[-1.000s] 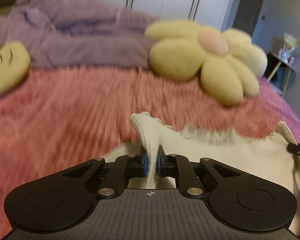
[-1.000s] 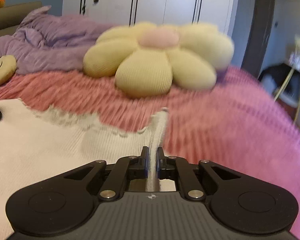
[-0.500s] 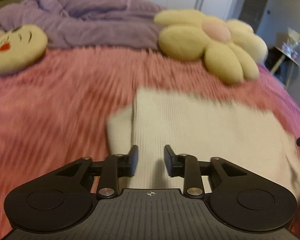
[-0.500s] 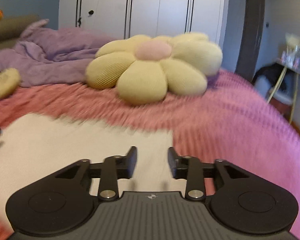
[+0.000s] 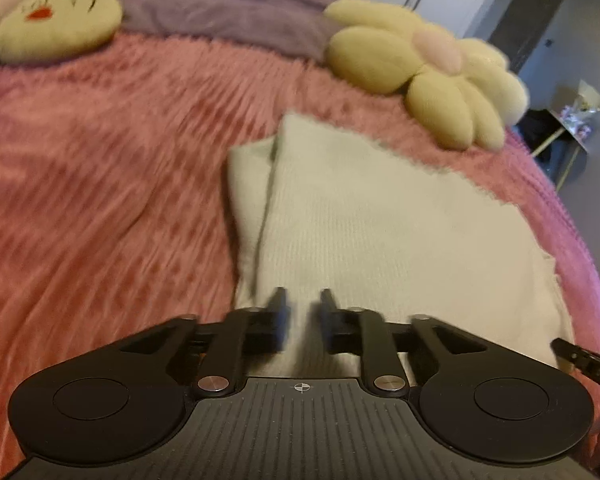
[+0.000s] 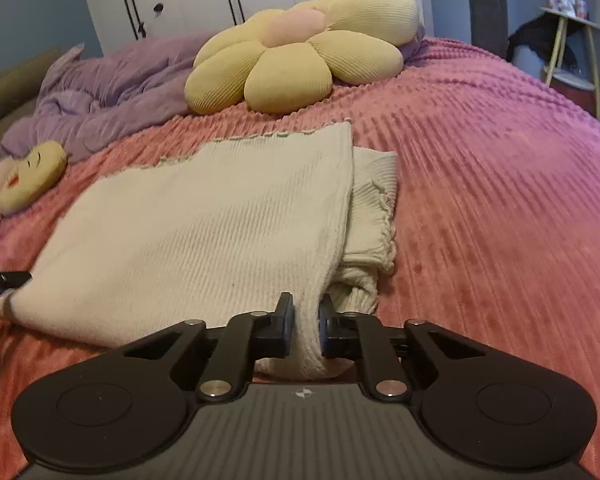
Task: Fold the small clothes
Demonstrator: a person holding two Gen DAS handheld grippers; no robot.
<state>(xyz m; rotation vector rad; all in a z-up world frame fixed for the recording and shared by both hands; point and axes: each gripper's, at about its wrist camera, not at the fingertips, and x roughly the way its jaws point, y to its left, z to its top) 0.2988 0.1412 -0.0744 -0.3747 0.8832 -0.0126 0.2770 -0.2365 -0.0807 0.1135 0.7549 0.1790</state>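
A cream ribbed knit garment (image 5: 364, 224) lies folded over on the pink bedspread (image 5: 100, 184); it also shows in the right wrist view (image 6: 204, 232), with a sleeve part (image 6: 374, 204) sticking out from under its right edge. My left gripper (image 5: 302, 300) is open, its fingers straddling the garment's near left edge. My right gripper (image 6: 305, 306) is open, with the near right corner fold of the garment between its fingers, not pinched. The right gripper's tip (image 5: 580, 360) shows at the right of the left wrist view.
A yellow flower cushion (image 6: 296, 52) and a rumpled purple blanket (image 6: 112, 92) lie at the far side of the bed. A round yellow face pillow (image 5: 56, 24) lies at the far left. A side table (image 6: 572, 40) stands beyond the bed's right edge.
Both grippers held the garment's edge up a second ago, then let it go onto the lower layer. They pulled back to the near fold and stand open there.
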